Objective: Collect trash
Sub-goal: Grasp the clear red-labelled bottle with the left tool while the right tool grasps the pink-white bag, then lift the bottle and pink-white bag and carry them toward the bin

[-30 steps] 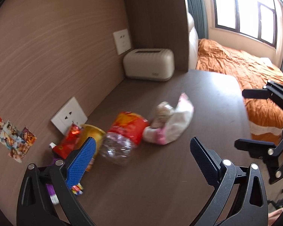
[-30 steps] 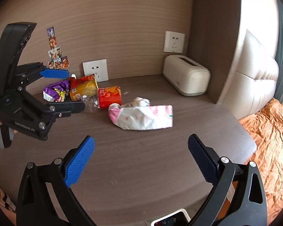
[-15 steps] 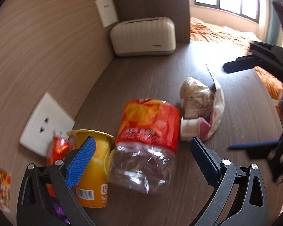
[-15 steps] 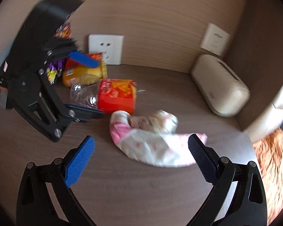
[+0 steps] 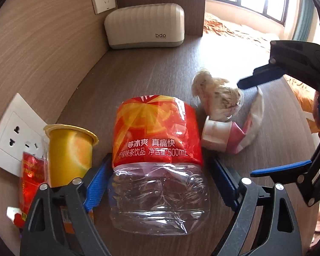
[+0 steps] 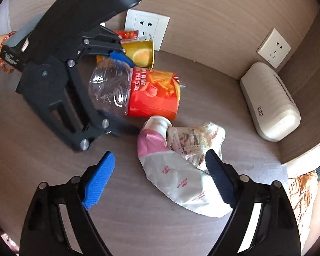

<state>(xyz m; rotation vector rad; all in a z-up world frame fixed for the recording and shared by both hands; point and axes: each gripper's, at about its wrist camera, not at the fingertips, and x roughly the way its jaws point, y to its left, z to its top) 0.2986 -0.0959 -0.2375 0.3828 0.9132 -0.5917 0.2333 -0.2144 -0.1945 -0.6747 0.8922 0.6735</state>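
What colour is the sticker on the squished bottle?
Red with orange-yellow slices on the bottle label, clearest in the left wrist view.

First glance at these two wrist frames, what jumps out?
The crushed plastic bottle with its red-orange label fills the left wrist view, lying on the dark tabletop between the open fingers of the left gripper. Beside it by the wall sits a yellow cup. The right gripper, also open, hangs over the pink-and-white bag nearer the table's front.
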